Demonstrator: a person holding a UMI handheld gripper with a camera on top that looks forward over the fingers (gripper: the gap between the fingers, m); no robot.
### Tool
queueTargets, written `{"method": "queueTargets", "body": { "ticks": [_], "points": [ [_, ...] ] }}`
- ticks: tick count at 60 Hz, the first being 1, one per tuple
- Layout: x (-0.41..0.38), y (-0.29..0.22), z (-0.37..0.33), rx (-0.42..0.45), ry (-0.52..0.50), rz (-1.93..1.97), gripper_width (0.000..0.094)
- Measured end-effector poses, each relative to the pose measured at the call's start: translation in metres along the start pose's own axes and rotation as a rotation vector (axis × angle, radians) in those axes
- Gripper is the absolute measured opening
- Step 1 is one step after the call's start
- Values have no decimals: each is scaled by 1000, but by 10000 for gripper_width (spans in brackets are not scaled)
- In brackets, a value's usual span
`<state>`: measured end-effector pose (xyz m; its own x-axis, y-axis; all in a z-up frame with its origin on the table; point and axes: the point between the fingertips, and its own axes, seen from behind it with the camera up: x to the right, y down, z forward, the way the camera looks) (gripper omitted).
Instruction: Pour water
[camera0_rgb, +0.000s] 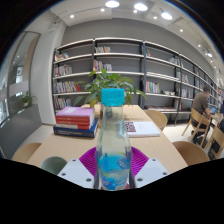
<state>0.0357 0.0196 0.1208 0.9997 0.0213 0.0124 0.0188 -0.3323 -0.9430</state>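
Wooden table beyond the jaws, with stacked books and a potted plant. The gripper is closed on a capped water bottle, upright between its pads. The cap probably must come off first; keep the bottle vertical until then.

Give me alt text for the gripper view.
A clear water bottle with a blue cap stands upright between the gripper's pink-padded fingers. Beyond it, a wooden table holds stacked books and a leafy plant, with bookshelves behind.
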Motion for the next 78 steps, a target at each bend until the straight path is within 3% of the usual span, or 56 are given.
{"method": "queueTargets", "body": {
  "ticks": [6,7,8,20,29,35,38,47,61,78],
  "points": [
    [-7,24,-1,-45,5,-36,404],
    [-8,31,-1,-58,3,-36,471],
    [-1,29,11,-27,0,-37,409],
    [4,30,-6,51,25,35,448],
    [7,32,-7,38,46,21,563],
    [10,55,-11,-48,65,-18,781],
    [6,70,-16,-93,57,-39,846],
    [-10,96,-53,-180,43,-29,839],
    [-46,120,-145,-248,47,36,837],
    [-103,39,-223,-142,28,80,834]
  ]
}}
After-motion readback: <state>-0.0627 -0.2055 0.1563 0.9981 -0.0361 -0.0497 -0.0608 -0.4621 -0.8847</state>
